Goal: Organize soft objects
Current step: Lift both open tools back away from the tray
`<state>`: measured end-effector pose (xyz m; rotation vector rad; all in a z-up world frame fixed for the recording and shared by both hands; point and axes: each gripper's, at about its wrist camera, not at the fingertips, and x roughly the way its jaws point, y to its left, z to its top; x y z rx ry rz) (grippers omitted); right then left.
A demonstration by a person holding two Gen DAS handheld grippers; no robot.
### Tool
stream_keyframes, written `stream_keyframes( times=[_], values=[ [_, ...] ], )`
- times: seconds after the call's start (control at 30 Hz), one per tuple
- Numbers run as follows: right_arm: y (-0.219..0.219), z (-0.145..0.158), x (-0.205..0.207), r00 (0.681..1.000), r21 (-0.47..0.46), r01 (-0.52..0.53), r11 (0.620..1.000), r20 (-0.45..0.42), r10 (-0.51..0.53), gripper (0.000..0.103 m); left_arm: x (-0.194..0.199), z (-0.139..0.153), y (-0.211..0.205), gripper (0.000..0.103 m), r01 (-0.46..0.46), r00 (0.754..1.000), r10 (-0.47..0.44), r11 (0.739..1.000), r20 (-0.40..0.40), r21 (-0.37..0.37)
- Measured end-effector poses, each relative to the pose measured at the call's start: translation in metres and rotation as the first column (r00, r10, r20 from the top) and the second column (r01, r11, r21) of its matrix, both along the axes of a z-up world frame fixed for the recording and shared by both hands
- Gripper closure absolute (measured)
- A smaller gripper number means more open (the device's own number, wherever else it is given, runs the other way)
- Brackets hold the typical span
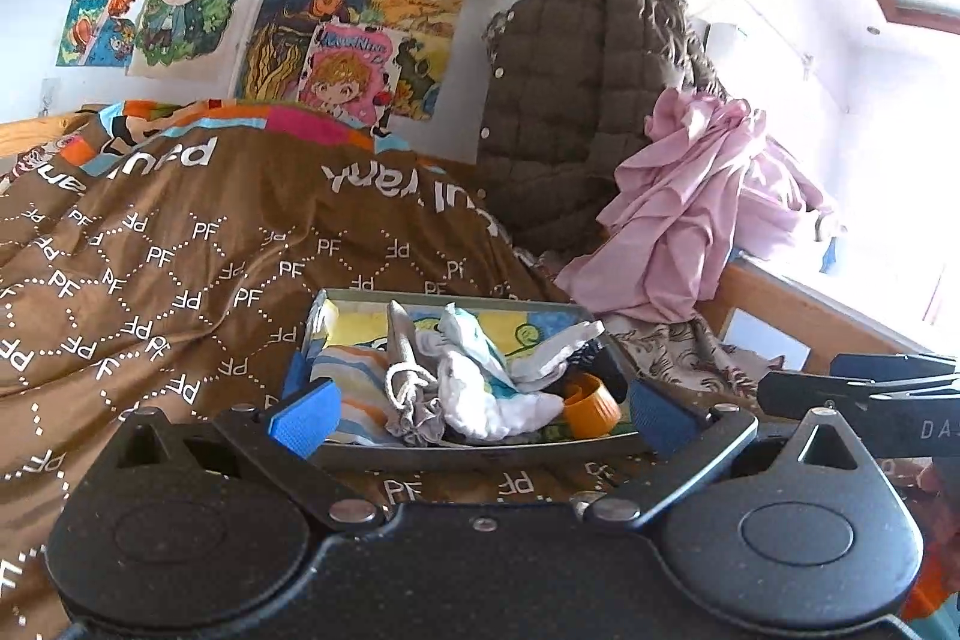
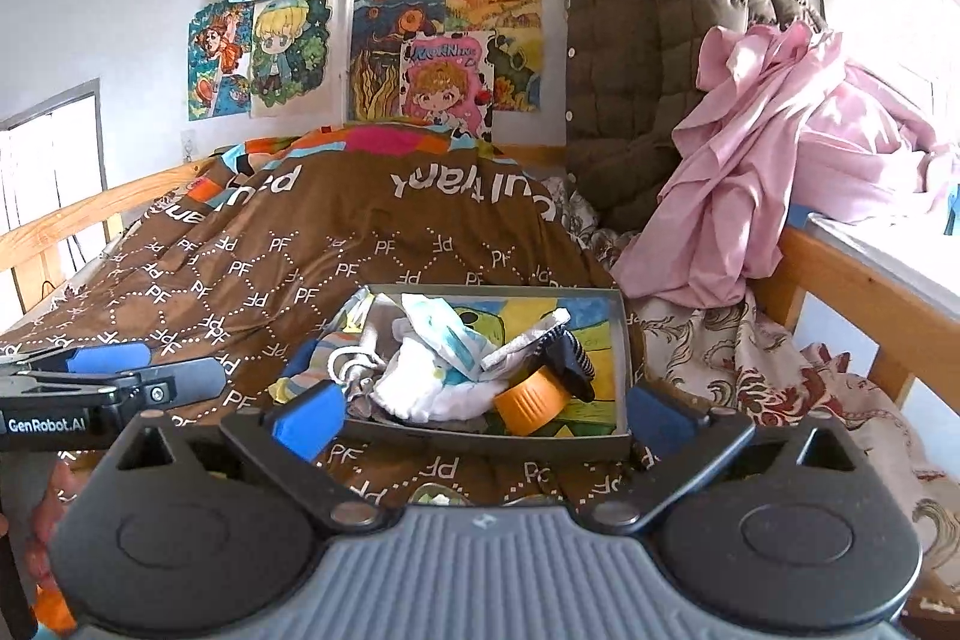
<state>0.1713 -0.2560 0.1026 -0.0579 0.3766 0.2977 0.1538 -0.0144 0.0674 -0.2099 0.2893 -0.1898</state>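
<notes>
A shallow grey tray lies on the brown bedspread, its floor painted yellow and blue. It holds a white and blue cloth, a grey drawstring pouch, a striped sock, a dark striped sock and an orange cap. My left gripper hangs open just in front of the tray with nothing between its blue pads. My right gripper is open too, at the tray's near edge, holding nothing.
The brown "PF" bedspread covers the bed to the left. A brown quilted jacket and pink cloth pile up at the right by a wooden rail. Drawings cover the wall behind.
</notes>
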Motion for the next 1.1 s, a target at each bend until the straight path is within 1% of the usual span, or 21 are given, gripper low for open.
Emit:
stream_keyframes(
  times=[0.13, 0.27, 0.53, 0.77, 1.0, 1.1],
  values=[
    [0.0, -0.001, -0.013, 1.0, -0.002, 0.006, 1.0, 0.01, -0.006, 0.0, -0.013, -0.001, -0.002, 0.001, -0.001, 1.0, 0.001, 1.0, 0.014, -0.007],
    [0.0, -0.004, -0.02, 1.0, -0.006, 0.008, 1.0, 0.001, -0.008, 0.0, -0.02, 0.0, -0.002, 0.001, -0.003, 1.0, 0.004, 1.0, 0.017, -0.013],
    [-0.001, -0.01, -0.031, 1.0, 0.0, 0.015, 1.0, -0.006, -0.015, 0.0, -0.031, -0.005, 0.0, 0.001, -0.014, 1.0, 0.014, 1.0, 0.007, -0.013],
    [-0.006, -0.016, -0.037, 0.999, 0.018, 0.035, 0.999, -0.014, -0.035, 0.0, -0.038, -0.009, 0.003, 0.001, -0.028, 1.0, 0.028, 1.0, -0.003, -0.007],
    [-0.01, -0.026, -0.044, 0.998, 0.05, 0.064, 0.997, -0.032, -0.062, 0.0, -0.05, -0.015, 0.003, 0.001, -0.023, 1.0, 0.023, 1.0, 0.0, 0.01],
    [-0.011, -0.03, -0.052, 0.997, 0.055, 0.077, 0.995, -0.024, -0.076, 0.0, -0.055, -0.019, 0.003, 0.001, -0.025, 1.0, 0.025, 1.0, -0.006, 0.016]
  ],
)
